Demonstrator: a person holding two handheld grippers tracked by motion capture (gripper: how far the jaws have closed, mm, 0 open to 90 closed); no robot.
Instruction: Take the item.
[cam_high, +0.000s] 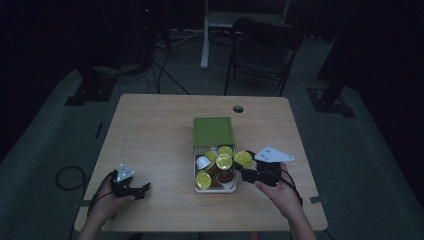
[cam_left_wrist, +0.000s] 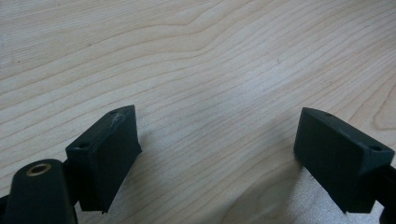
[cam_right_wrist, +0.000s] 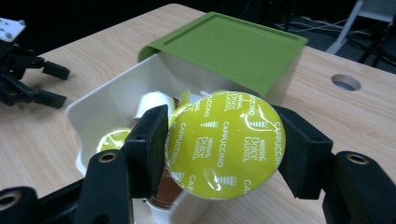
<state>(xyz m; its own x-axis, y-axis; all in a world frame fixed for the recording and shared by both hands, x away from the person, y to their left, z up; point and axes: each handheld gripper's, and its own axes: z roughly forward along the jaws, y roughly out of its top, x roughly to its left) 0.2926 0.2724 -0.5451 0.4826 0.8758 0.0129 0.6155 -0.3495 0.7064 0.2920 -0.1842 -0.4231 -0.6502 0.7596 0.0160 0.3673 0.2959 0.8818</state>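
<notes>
Setting: Dim room, pale wooden table (cam_high: 150, 130) with a folding chair (cam_high: 262, 47) and stand legs in the dark beyond its far edge.
Capsule: A coffee capsule (cam_right_wrist: 224, 144) with a yellow-green foil lid printed "Cappuccino" sits clamped between the jaws of the right gripper (cam_right_wrist: 219, 149), foil face turned toward that gripper's camera, held just above the near corner of the box.
Right gripper: Closed on the capsule's rim from both sides; in the high view the right gripper (cam_high: 247, 167) hangs at the box's right edge with the capsule (cam_high: 243, 159) at its tips.
Box: A white box (cam_high: 196, 172), directly ahead of and below the right jaws, holds more capsules, some lid-up in yellow-green, one white, some showing brown bodies. Its green lid (cam_right_wrist: 229, 44) is slid toward the far end, leaving the near half uncovered.
Left gripper: The left gripper (cam_high: 132, 189) rests low over bare wood well to the left of the box, jaws spread wide with nothing between them, as the left gripper view (cam_left_wrist: 219, 154) shows.
Step in hand: Looks like one capsule being carried at the box's edge; whether it is going in or coming out cannot be told.
Next move: Likely calls for a steady grip on the thin rim and clearance from the box wall and the neighbouring capsules before any release.
</notes>
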